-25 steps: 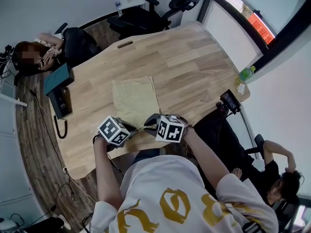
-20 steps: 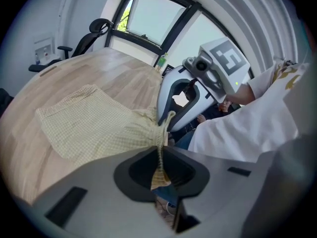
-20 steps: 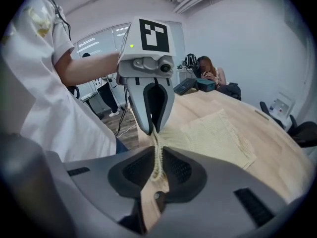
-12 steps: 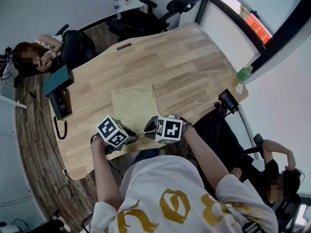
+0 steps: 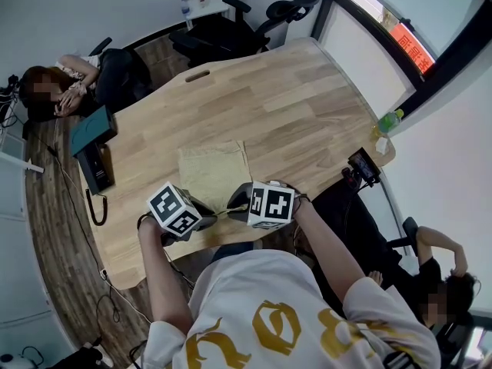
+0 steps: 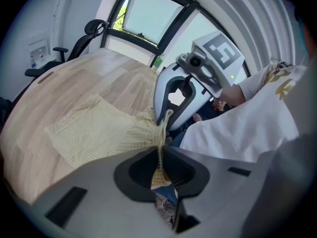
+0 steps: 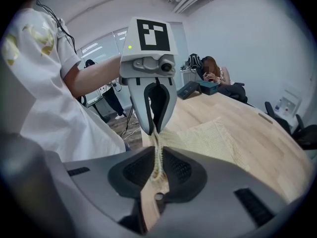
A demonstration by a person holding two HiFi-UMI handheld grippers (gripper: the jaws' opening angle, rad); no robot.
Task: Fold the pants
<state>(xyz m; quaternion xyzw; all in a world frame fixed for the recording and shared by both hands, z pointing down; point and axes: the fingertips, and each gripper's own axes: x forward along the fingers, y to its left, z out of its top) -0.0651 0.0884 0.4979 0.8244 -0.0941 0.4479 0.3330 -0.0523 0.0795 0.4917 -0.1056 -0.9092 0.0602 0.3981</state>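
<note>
Pale yellow checked pants (image 5: pixel 213 169) lie folded on the wooden table (image 5: pixel 292 106), their near edge lifted off the surface. My left gripper (image 5: pixel 209 220) is shut on that near edge, the cloth (image 6: pixel 159 157) pinched between its jaws. My right gripper (image 5: pixel 233 207) is shut on the same edge close beside it; the fabric (image 7: pixel 157 162) runs up between its pads. In the left gripper view the pants (image 6: pixel 94 130) stretch away across the table to the right gripper (image 6: pixel 166 120). In the right gripper view the left gripper (image 7: pixel 152 129) faces me, tip to tip.
A teal box (image 5: pixel 92 127) and a black phone (image 5: pixel 96 167) sit at the table's left edge. A green bottle (image 5: pixel 388 120) and a black device (image 5: pixel 363 166) stand at the right edge. People sit at the far left (image 5: pixel 61 87) and lower right (image 5: pixel 434 283); office chairs (image 5: pixel 231 25) stand behind.
Both grippers have risen a little with the pants' near edge, which now hangs higher off the table. The jaws stay closed on the cloth.
</note>
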